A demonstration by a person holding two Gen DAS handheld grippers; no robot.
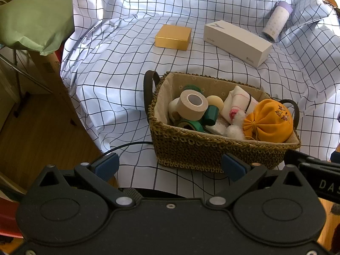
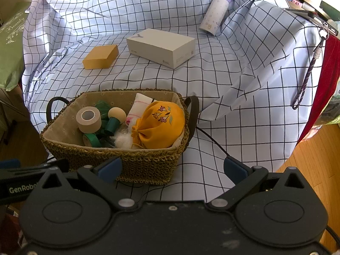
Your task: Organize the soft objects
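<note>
A woven basket stands on the checked cloth near the table's front. Inside lie an orange drawstring pouch, a white cotton tuft, a folded white cloth, a beige tape roll, green tape and a green-and-cream wooden peg. My left gripper is open, just in front of the basket. My right gripper is open too, at the basket's front right corner. Neither holds anything.
Behind the basket lie a gold box, a white carton and a lilac-capped bottle. A green bag sits left. A black cable runs by the basket. A red cloth hangs right.
</note>
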